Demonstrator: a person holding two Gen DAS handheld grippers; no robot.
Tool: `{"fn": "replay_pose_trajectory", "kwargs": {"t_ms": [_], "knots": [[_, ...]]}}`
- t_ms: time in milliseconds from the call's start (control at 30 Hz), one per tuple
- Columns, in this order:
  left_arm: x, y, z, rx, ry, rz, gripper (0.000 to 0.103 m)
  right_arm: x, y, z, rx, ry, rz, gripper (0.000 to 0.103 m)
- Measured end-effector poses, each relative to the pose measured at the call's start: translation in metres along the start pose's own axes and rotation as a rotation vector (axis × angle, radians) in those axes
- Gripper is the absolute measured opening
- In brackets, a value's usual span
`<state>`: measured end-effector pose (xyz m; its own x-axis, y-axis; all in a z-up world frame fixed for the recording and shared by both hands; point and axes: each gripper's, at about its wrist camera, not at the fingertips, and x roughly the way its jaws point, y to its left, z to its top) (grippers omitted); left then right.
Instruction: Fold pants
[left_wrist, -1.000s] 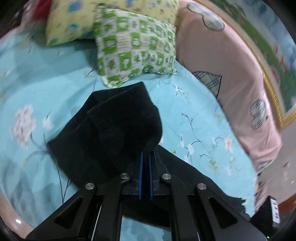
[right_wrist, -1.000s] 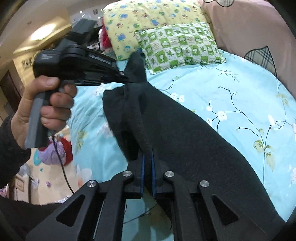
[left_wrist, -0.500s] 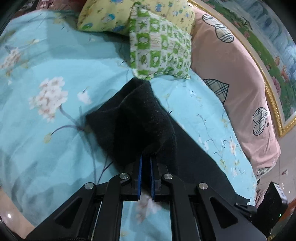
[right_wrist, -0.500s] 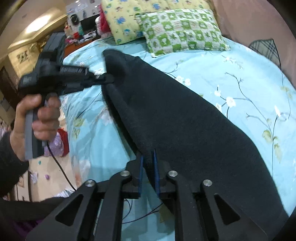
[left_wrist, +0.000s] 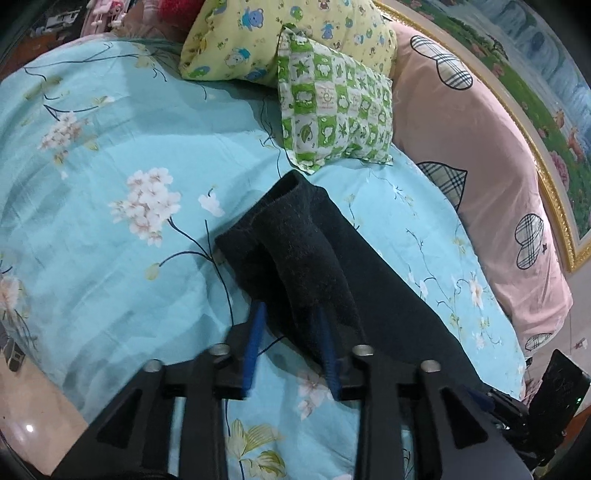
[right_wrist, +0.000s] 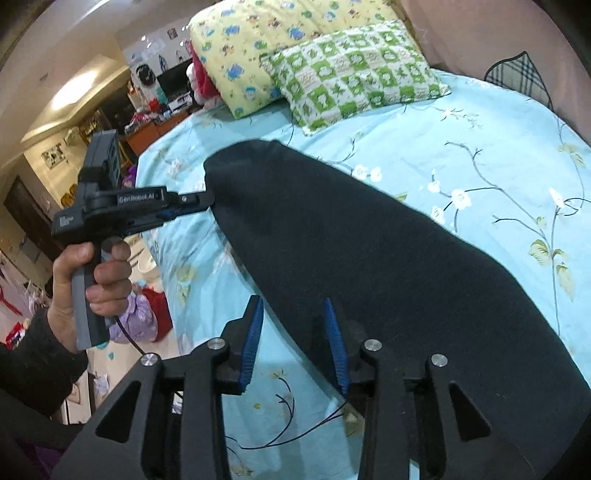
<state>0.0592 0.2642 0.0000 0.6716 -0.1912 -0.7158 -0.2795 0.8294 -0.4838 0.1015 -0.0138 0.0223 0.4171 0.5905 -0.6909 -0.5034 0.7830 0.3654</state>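
Note:
The black pants (left_wrist: 295, 254) lie folded lengthwise on the blue floral bedsheet (left_wrist: 110, 229); they also fill the right wrist view (right_wrist: 351, 240). My left gripper (left_wrist: 291, 314) is open, its blue pads either side of the pants' folded edge near one end. In the right wrist view the left gripper (right_wrist: 184, 206) sits at that end of the pants. My right gripper (right_wrist: 293, 306) is open, its pads astride the pants' near edge.
A green checked pillow (left_wrist: 332, 110) and a yellow cartoon pillow (left_wrist: 277, 37) lie at the head of the bed. A pink padded headboard (left_wrist: 480, 155) curves along the right. The bed's edge and the floor (right_wrist: 122, 332) lie to the left.
Both grippers were shut on the pants and held them up; the pants have been lowered onto the bed and both grippers have opened.

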Motion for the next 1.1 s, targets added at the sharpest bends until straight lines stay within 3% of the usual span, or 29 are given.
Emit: {"fn": "replay_pose_trajectory", "kwargs": {"t_ms": [133, 333, 467, 700, 933, 1100], "knots": [[-0.003, 0.002, 0.003, -0.017, 0.004, 0.005, 0.047, -0.011, -0.011, 0.005, 0.046, -0.042, 0.004, 0.047], [0.002, 0.011, 0.009, -0.047, 0.015, 0.031, 0.049, -0.015, -0.039, 0.013, 0.149, -0.084, -0.021, 0.047], [0.007, 0.014, 0.014, -0.05, 0.023, 0.041, 0.056, -0.013, -0.065, 0.019, 0.23, -0.099, -0.047, 0.047], [0.024, 0.02, 0.025, -0.035, 0.045, 0.057, 0.057, 0.005, -0.109, 0.05, 0.292, -0.089, -0.057, 0.047], [0.042, 0.03, 0.025, -0.021, 0.067, 0.038, 0.057, 0.055, -0.133, 0.071, 0.252, 0.056, -0.025, 0.047], [0.047, 0.033, 0.021, 0.0, 0.059, 0.019, 0.057, 0.084, -0.12, 0.067, 0.149, 0.169, -0.013, 0.047]]}}
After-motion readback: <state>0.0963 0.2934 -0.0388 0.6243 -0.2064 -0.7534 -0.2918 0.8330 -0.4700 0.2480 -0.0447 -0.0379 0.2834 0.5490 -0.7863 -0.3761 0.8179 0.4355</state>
